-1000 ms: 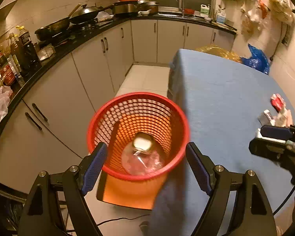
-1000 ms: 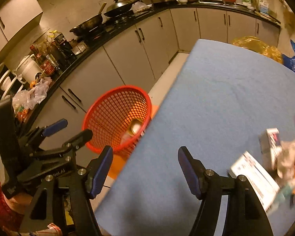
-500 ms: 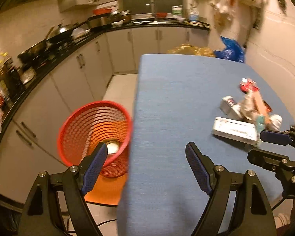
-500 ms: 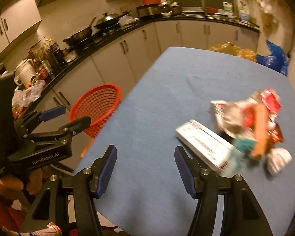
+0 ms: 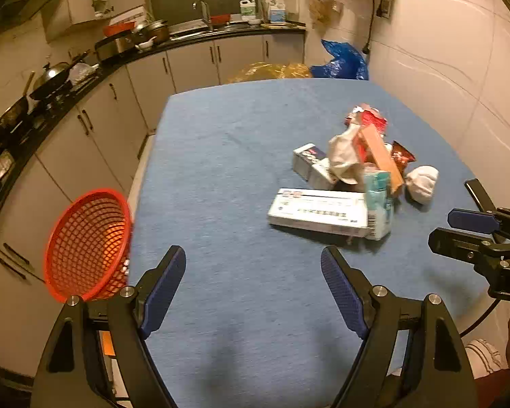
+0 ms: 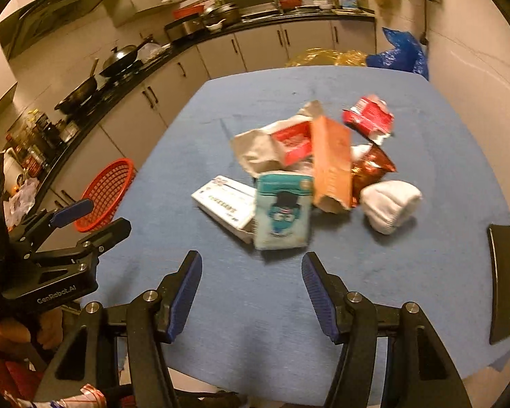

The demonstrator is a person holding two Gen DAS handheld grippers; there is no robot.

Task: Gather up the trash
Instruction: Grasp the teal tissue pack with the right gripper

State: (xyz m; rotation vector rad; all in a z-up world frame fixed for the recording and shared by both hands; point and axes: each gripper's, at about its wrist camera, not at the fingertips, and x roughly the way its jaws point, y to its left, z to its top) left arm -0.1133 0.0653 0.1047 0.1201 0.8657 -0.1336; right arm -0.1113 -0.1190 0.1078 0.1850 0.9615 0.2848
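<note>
A heap of trash lies on the blue table: a long white box, a teal packet, an orange carton, a red wrapper and a white crumpled wad. The red mesh basket stands on the floor off the table's left edge. My left gripper hangs open over bare cloth, short and left of the white box. My right gripper is open too, nothing between its fingers, just short of the teal packet.
Grey cabinets and a black counter with woks run along the left and back. A yellow bag and a blue bag sit beyond the table's far end. A dark chair back stands at the right edge.
Both grippers have swung from over the red basket to the right, across the table toward the trash heap. The basket now sits at the left edge of view. The right jaws narrowed slightly.
</note>
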